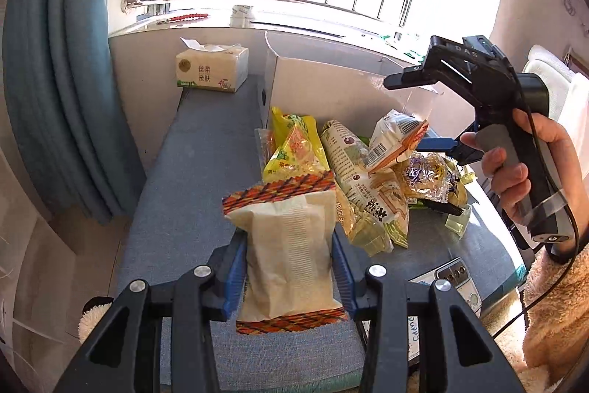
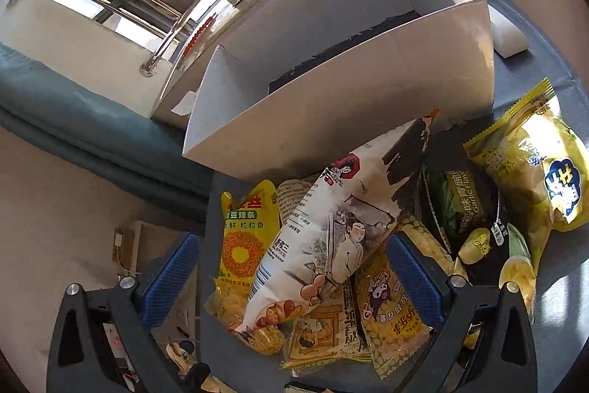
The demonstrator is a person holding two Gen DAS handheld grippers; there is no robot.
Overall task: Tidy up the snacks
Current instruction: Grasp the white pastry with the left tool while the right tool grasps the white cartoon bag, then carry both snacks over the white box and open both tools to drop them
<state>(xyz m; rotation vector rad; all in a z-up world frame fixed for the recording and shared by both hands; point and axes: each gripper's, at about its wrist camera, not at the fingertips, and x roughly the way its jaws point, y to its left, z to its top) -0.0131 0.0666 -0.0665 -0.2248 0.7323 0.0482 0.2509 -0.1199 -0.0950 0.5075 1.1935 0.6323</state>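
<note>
My left gripper [image 1: 291, 267] is shut on a beige snack packet [image 1: 291, 245] with orange patterned ends, and holds it up above the grey-blue tabletop [image 1: 191, 179]. Behind it lies a pile of snacks: a yellow packet [image 1: 294, 150], a long white printed packet [image 1: 360, 186] and small yellow wrapped ones [image 1: 427, 175]. My right gripper [image 1: 440, 176], held by a hand [image 1: 515, 168], hangs over the pile's right side. In the right wrist view its jaws [image 2: 292, 275] stand wide open. A white illustrated packet [image 2: 324, 238] lies slantwise between the blue pads [image 2: 416, 275], touching neither.
An open white cardboard box [image 1: 331, 87] [image 2: 331, 98] stands behind the pile, under the window sill. A tissue pack [image 1: 211, 69] sits at the back left. A phone [image 1: 452, 279] lies near the right front. A yellow chips bag [image 2: 541, 172] and a green packet [image 2: 464, 201] lie further right.
</note>
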